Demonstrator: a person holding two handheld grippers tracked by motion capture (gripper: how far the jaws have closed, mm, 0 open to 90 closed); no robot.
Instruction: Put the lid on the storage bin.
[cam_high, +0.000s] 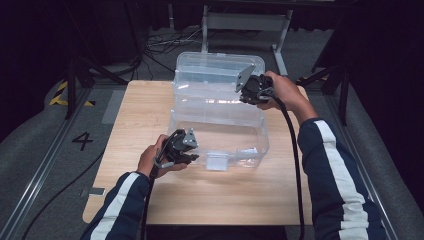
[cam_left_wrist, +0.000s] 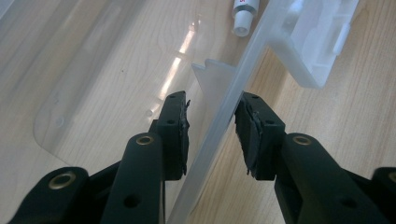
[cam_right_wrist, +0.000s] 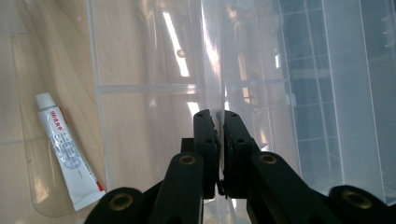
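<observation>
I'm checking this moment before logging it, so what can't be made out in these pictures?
- Print on the white tube: too small to read in the right gripper view; cut off by the top edge in the left gripper view.
- Whether the left gripper pads touch the box wall between them.
- The lid edge inside the right gripper: hidden by its jaws.

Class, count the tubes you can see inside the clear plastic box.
1. The white tube lies flat on the floor of the clear box, by a corner; glare and the raised lid could hide others.
</observation>
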